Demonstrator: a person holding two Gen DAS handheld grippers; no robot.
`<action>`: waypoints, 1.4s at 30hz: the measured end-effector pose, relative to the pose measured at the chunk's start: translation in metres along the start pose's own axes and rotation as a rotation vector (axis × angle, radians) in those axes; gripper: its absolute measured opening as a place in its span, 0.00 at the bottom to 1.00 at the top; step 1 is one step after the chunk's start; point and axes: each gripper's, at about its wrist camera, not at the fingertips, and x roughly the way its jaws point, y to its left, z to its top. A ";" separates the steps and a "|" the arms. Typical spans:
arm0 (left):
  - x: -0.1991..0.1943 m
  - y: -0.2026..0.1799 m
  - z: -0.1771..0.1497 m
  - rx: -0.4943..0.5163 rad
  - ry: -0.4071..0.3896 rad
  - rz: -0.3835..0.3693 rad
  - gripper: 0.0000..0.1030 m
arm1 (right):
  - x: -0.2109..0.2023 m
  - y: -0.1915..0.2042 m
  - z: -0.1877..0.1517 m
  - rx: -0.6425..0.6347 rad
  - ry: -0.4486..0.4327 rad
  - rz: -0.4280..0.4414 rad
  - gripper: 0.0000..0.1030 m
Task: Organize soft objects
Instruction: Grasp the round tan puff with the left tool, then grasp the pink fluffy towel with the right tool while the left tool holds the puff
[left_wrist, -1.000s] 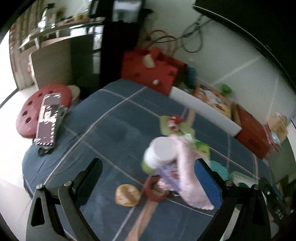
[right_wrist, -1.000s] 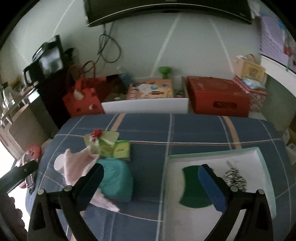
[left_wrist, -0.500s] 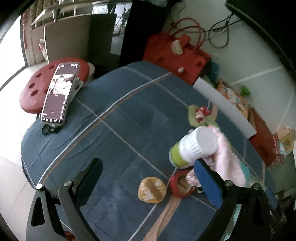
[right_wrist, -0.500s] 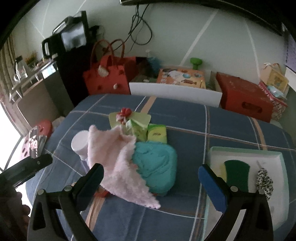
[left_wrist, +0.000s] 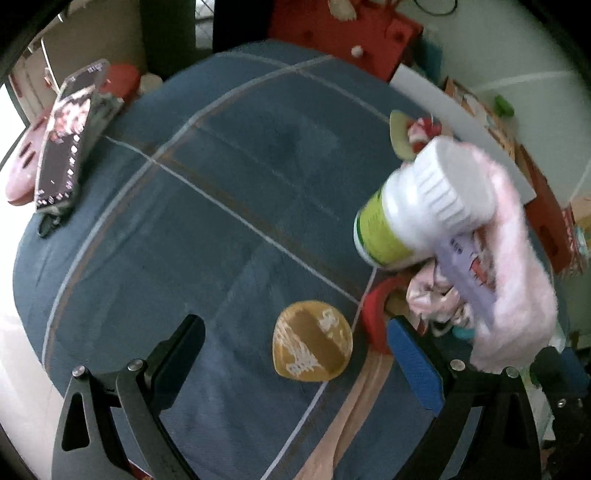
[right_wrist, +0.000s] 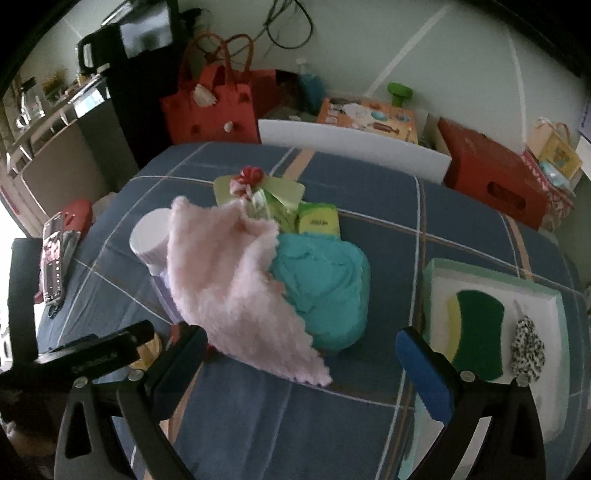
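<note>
From the left wrist view, the left tongs (left_wrist: 295, 363) stand wide apart and hold nothing, above the blue checked cloth of the counter (left_wrist: 207, 206). A round yellow pad (left_wrist: 312, 341) lies flat between and just ahead of the fingers. To the right a white-capped bottle (left_wrist: 421, 210) stands close to the lens, with the pink fluffy cloth (left_wrist: 513, 266) draped against its far side. The cloth looks light, limp and fuzzy; it would likely slump when lifted and could drag the bottle over if pulled sideways, so a pinch at a free hanging edge seems safer than one near the bottle.

From the right wrist view, the right tongs (right_wrist: 301, 363) are also spread wide and empty. The pink fluffy cloth (right_wrist: 236, 291) hangs from the bottle (right_wrist: 149, 240) down to the counter, its lower corner lying between the fingers, partly over a teal cloth bundle (right_wrist: 325, 291). That corner is the nearest loose part to nip. The teal bundle looks soft and bulky, best gathered at a fold. On the right, a white tray (right_wrist: 550, 295) holds a green and yellow sponge (right_wrist: 476, 336) and a spotted scrunchie (right_wrist: 528, 349).
</note>
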 end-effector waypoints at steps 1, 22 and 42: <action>0.002 0.000 0.000 0.000 0.008 0.005 0.96 | 0.000 -0.001 -0.001 -0.002 0.007 -0.013 1.00; 0.021 -0.021 -0.006 0.039 0.067 -0.009 0.58 | -0.002 0.001 -0.005 -0.019 0.055 -0.039 1.00; -0.010 -0.006 0.001 -0.014 -0.011 -0.080 0.48 | -0.008 0.023 -0.001 -0.108 -0.070 0.053 1.00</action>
